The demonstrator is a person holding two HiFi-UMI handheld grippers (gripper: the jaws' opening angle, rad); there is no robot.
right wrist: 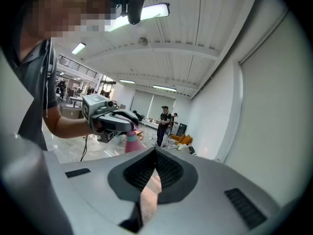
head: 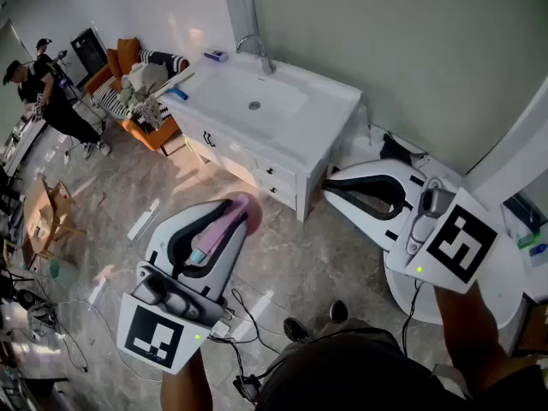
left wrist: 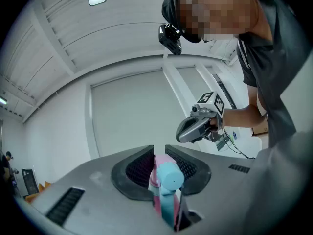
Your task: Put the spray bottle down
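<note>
White ceiling strip lamp [right wrist: 154, 11] is lighting rm brightly; gripper views are warping w/ black corners, close foreground blurring.

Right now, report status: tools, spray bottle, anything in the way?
Left tool shut on spray bottle, held in the air, not yet down. Right tool shut, empty. Sink counter ahead, nothing seen between.

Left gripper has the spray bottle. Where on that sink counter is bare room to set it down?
Bare: the white sink counter right of the sunken basin, out to its edge. Crowded: the left end holds a blue object, and a small bluish item sits by the chrome faucet.
</note>
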